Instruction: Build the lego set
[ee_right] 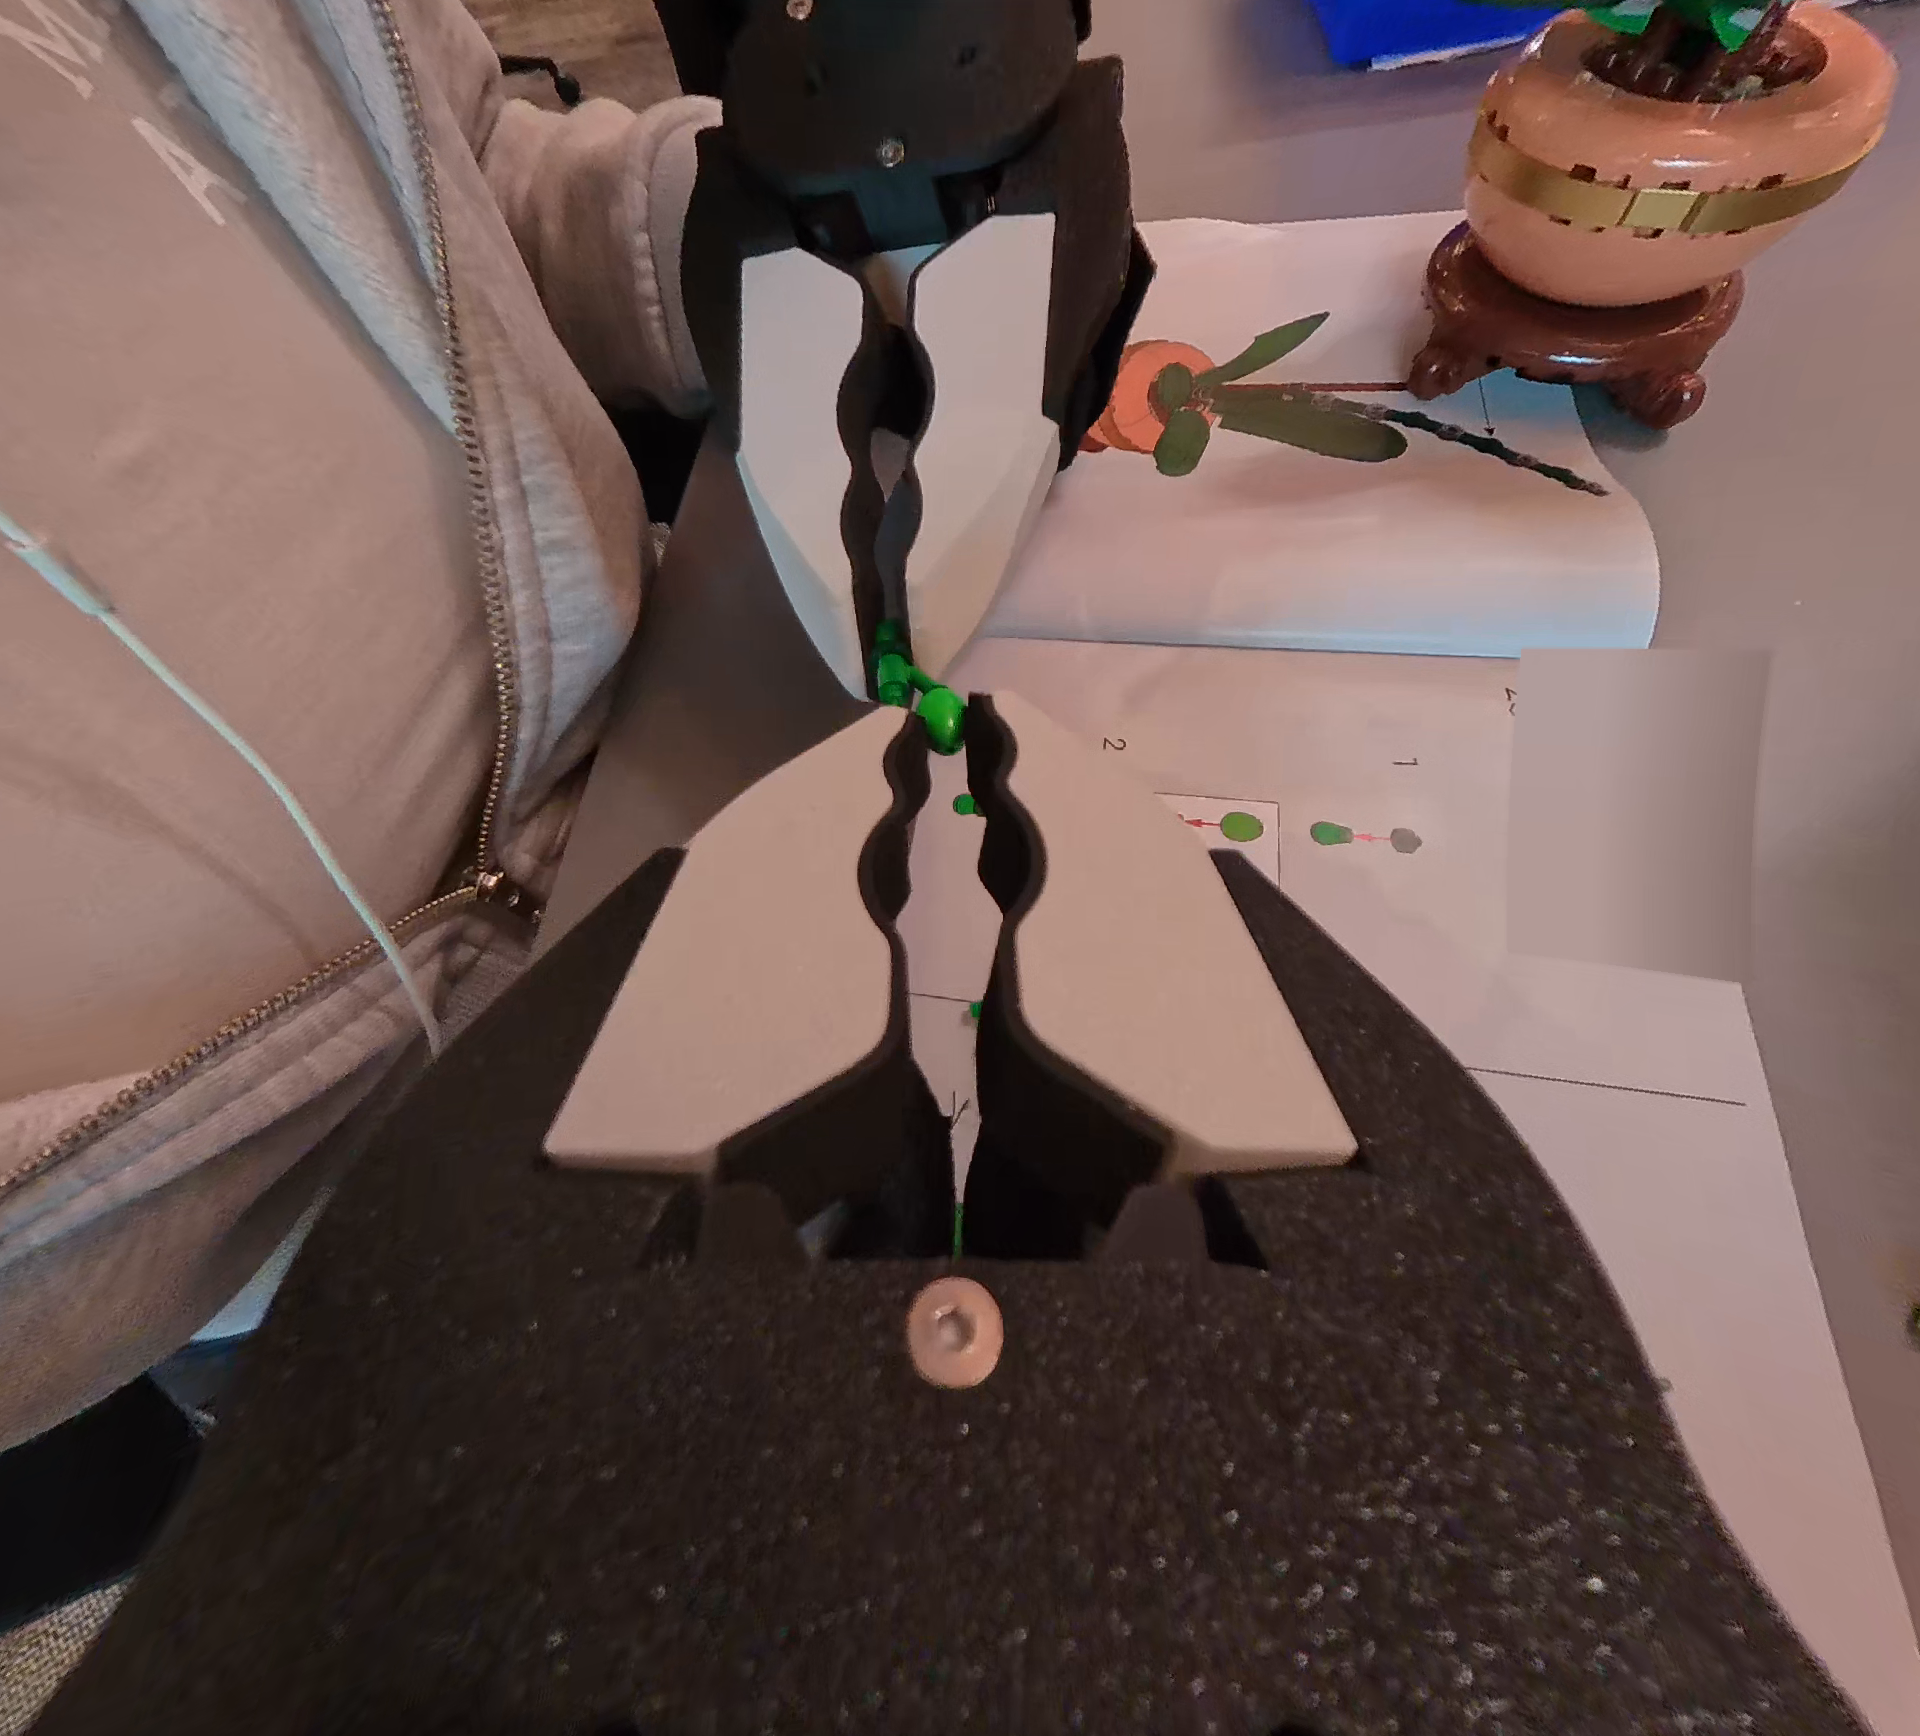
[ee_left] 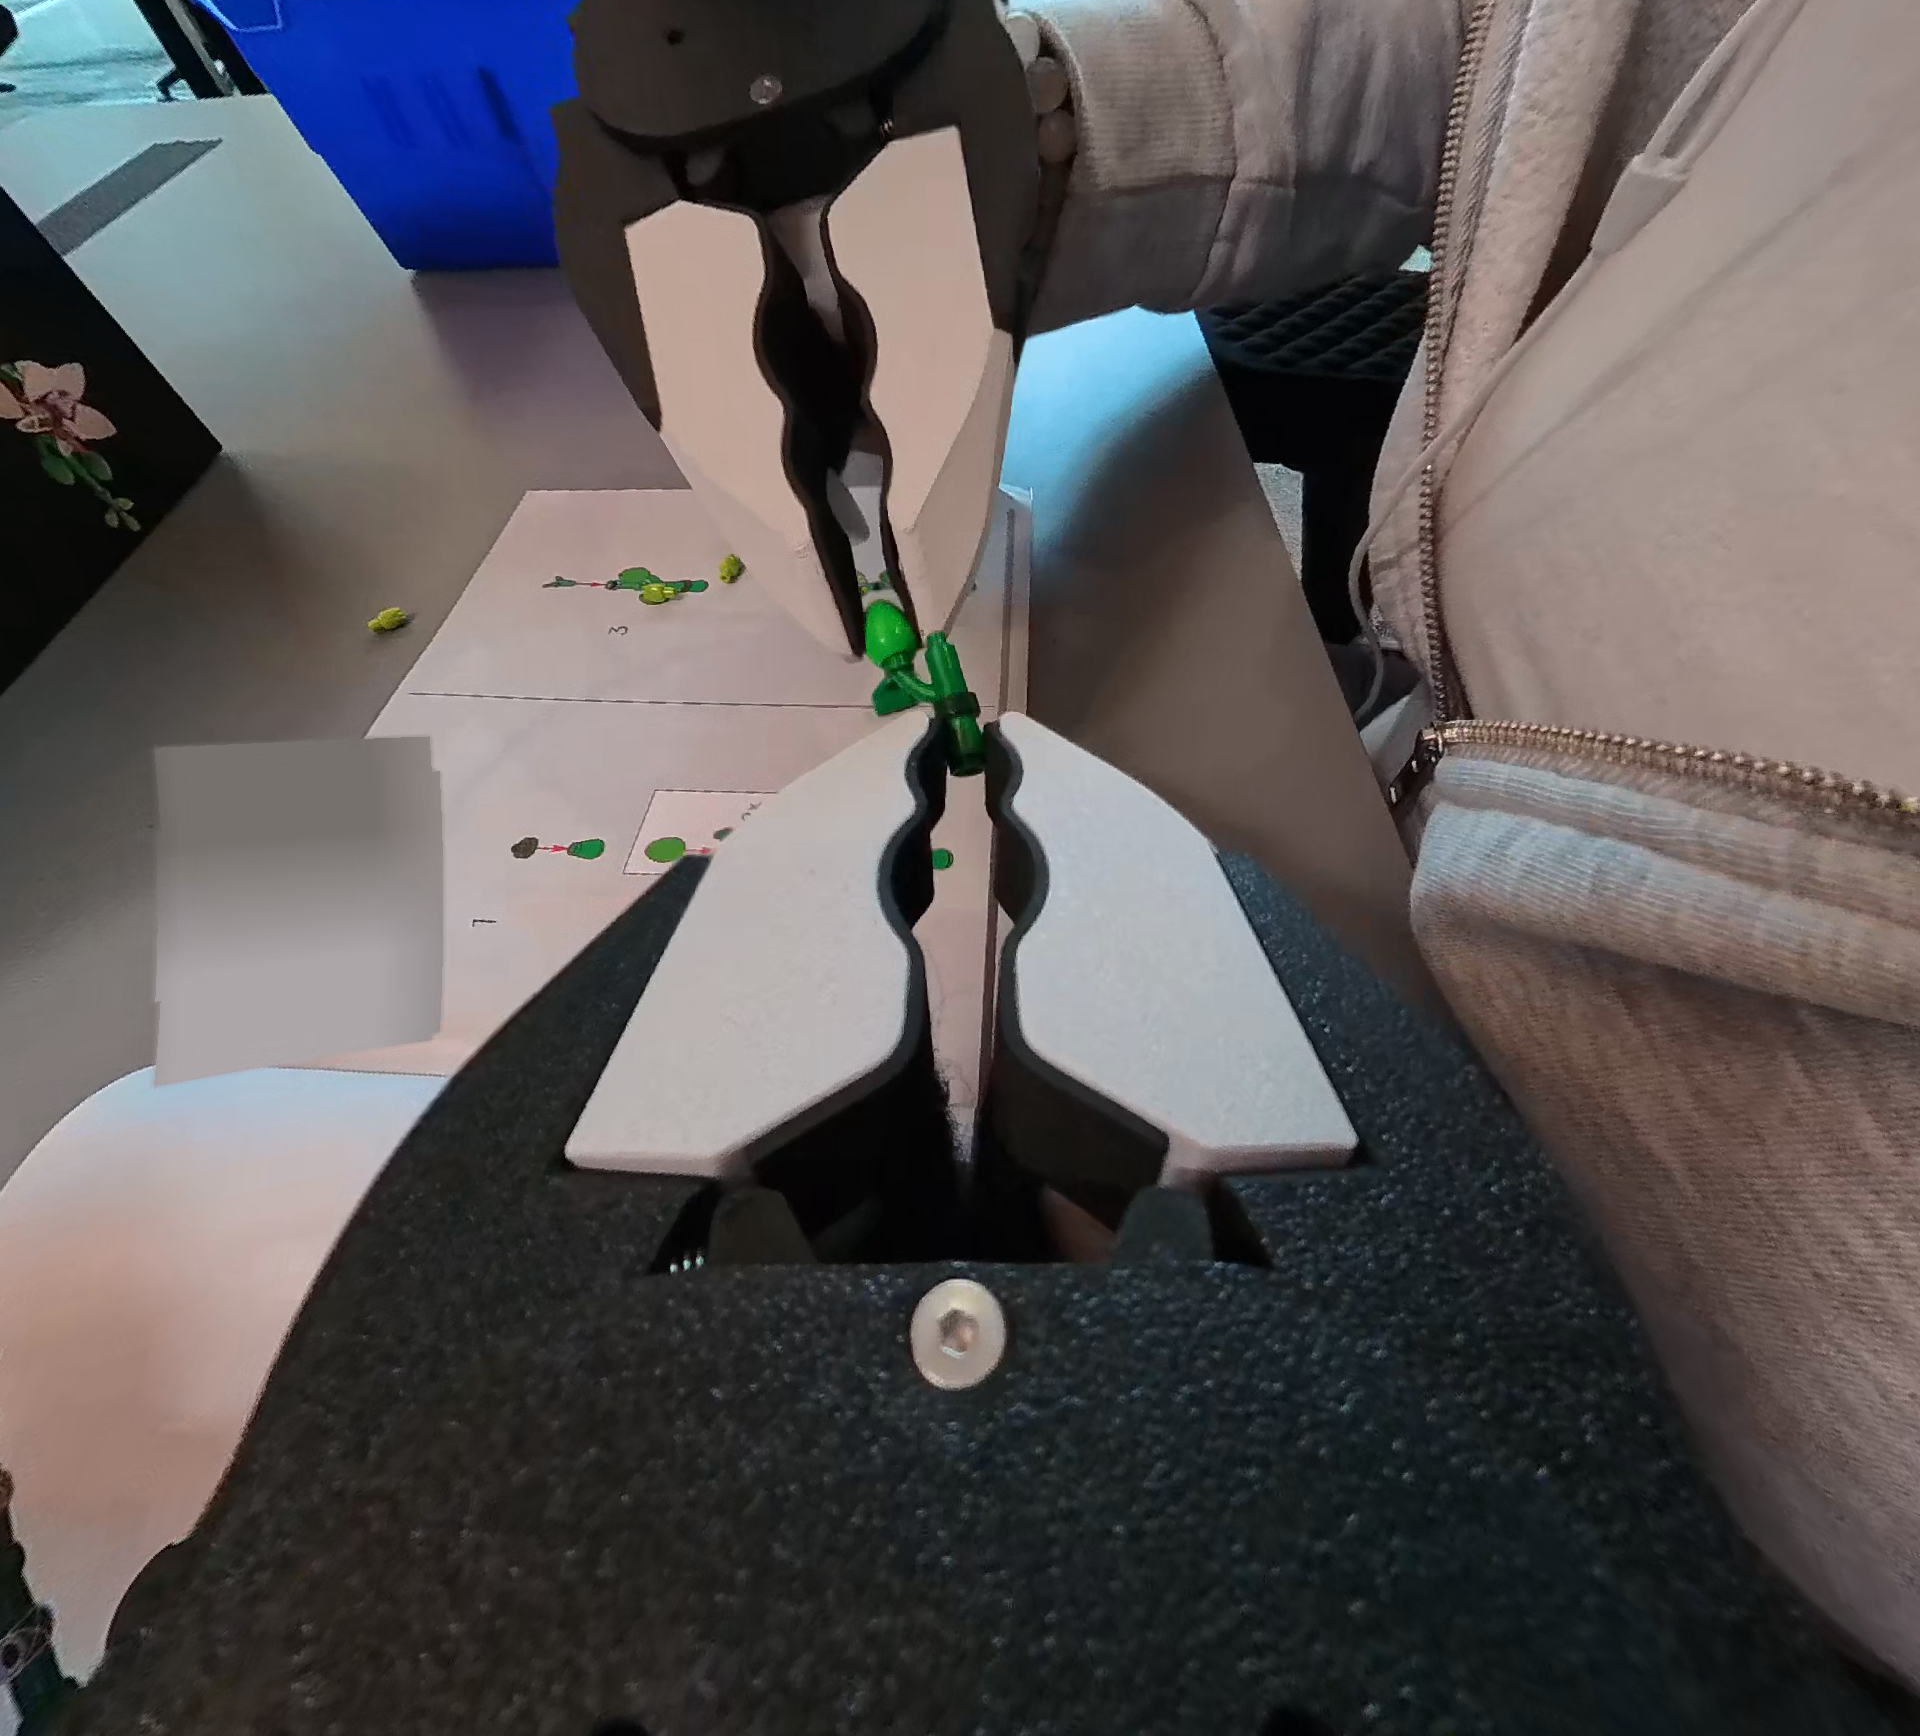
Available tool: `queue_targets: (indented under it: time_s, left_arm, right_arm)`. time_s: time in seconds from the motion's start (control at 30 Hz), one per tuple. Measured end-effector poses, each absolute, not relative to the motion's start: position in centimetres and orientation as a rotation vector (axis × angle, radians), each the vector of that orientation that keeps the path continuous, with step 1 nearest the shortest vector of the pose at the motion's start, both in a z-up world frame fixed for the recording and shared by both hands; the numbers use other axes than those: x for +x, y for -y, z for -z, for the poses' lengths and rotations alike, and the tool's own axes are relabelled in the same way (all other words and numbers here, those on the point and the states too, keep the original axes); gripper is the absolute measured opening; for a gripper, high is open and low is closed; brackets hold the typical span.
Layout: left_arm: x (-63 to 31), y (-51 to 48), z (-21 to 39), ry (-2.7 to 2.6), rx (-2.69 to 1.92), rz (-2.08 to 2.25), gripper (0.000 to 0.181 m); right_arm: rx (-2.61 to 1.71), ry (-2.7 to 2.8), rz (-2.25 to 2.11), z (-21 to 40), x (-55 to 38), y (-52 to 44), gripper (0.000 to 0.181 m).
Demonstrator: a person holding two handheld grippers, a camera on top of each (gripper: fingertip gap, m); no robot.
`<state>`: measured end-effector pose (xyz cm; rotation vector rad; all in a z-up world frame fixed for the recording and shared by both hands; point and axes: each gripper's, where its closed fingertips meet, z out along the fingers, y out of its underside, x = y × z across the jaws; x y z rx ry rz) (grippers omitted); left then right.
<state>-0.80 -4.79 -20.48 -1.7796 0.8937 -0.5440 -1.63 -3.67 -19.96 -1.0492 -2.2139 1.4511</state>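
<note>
My left gripper (ee_left: 961, 728) is shut on the lower end of a dark green lego stem piece (ee_left: 943, 676) and holds it above the instruction booklet (ee_left: 623, 751). My right gripper (ee_left: 900, 639) comes in from the far side, tip to tip, shut on a bright green bud piece (ee_left: 886, 628) that touches the stem's side branch. In the right wrist view my right gripper (ee_right: 940, 712) pinches the bud (ee_right: 941, 718), and the left gripper (ee_right: 889, 660) opposite holds the stem (ee_right: 890, 666).
A lego plant in a pink pot (ee_right: 1662, 159) stands at the back right on the booklet (ee_right: 1351, 564). Two small lime pieces (ee_left: 389, 619) (ee_left: 731, 566) lie on the table. A blue bin (ee_left: 416, 76) and a black box (ee_left: 62, 439) stand behind. A person's beige hoodie (ee_left: 1662, 647) is close by. Both grippers' tips are close together, under 4 cm apart.
</note>
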Motion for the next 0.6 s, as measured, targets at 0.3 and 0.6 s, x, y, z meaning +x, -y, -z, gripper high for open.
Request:
queue_targets:
  time_s: [0.3, 0.6]
  left_arm:
    - [-0.5, 4.8, 21.3, -0.928, -1.826, 0.542, 0.005]
    - [-0.3, 4.8, 21.9, -0.954, -1.869, 0.548, 0.005]
  right_arm:
    - [-1.048, 2.264, -1.378, 20.6, -1.4, 3.7, 0.008]
    - [-0.999, 2.331, -1.252, 21.4, -1.2, 3.6, 0.008]
